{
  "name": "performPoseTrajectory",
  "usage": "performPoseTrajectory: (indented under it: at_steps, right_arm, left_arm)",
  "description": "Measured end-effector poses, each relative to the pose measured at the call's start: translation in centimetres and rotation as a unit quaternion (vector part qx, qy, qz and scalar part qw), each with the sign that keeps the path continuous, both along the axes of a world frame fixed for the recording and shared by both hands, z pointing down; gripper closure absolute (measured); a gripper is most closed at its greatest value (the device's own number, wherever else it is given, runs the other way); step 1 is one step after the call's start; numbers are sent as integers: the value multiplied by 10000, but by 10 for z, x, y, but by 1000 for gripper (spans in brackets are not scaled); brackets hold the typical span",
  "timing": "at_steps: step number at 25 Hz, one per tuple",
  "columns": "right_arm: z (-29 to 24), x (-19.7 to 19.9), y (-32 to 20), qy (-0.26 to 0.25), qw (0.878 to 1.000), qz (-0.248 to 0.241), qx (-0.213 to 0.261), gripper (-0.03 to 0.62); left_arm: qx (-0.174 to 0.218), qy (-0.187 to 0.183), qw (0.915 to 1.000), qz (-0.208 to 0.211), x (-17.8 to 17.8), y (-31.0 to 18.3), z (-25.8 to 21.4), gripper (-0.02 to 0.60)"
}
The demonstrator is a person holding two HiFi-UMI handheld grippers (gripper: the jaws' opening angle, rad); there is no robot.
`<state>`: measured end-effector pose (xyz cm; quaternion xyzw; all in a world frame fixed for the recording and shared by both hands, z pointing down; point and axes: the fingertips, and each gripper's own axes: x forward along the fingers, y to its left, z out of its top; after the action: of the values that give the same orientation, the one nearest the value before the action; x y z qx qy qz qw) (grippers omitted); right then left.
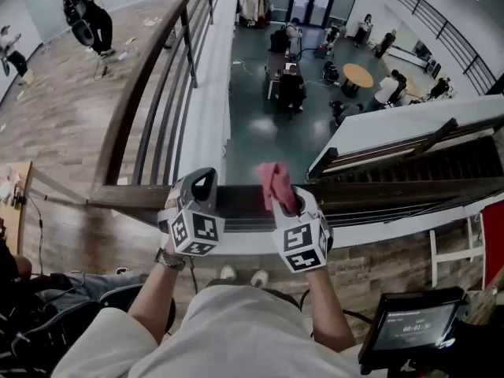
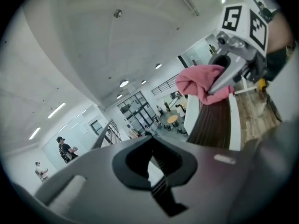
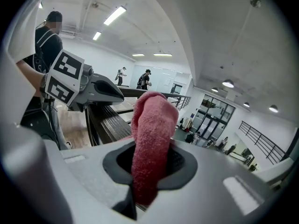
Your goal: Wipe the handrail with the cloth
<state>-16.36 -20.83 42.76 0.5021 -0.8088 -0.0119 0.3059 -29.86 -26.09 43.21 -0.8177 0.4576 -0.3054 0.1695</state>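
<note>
Gripping the cloth between its two jaws, the right gripper holds it as an upright pink fold with the free end sticking out past the jaw tips. This leaves loose fabric forward of the tool to meet the wood. The cloth sits over the handrail, a dark ribbed rail crossing just ahead of the person. Whether the fabric is pressed on the rail or held just above it cannot be told.

The left gripper is just beside the right one, over the same rail. Its jaws are together with nothing between them. It appears to be parked there, not working.

The position is at a corner: a second run of rail leads away to the upper left above metal bars. Judged from this, wiping could run either way from here. A stroke to the left would meet the left gripper first, so that gripper likely needs to move clear.

Beyond the rail is a drop to a lower floor with a round table and seated people. A staircase descends at the right. A small screen sits near the person's right side.
</note>
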Motion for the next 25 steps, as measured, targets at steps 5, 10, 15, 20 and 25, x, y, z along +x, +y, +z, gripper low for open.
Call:
performPoseTrajectory:
  at_steps: [5, 10, 15, 20, 25]
  right_arm:
    - [-1, 3, 2, -69, 9999, 56, 66, 528]
    - [0, 5, 1, -80, 9999, 94, -63, 526]
    - [2, 2, 4, -5, 9999, 73, 78, 526]
    - [8, 7, -2, -23, 10000, -42, 4, 526]
    - [3, 28, 4, -88, 9999, 75, 34, 526]
  left_arm:
    - [-48, 89, 9998, 157, 2, 2, 1, 574]
    - [-106, 174, 9995, 236, 2, 4, 3, 574]
    - [73, -29, 9997, 243, -1, 5, 9, 574]
    - [55, -86, 9999, 107, -7, -4, 16, 574]
    - [27, 71, 9999, 115, -8, 1, 8, 574]
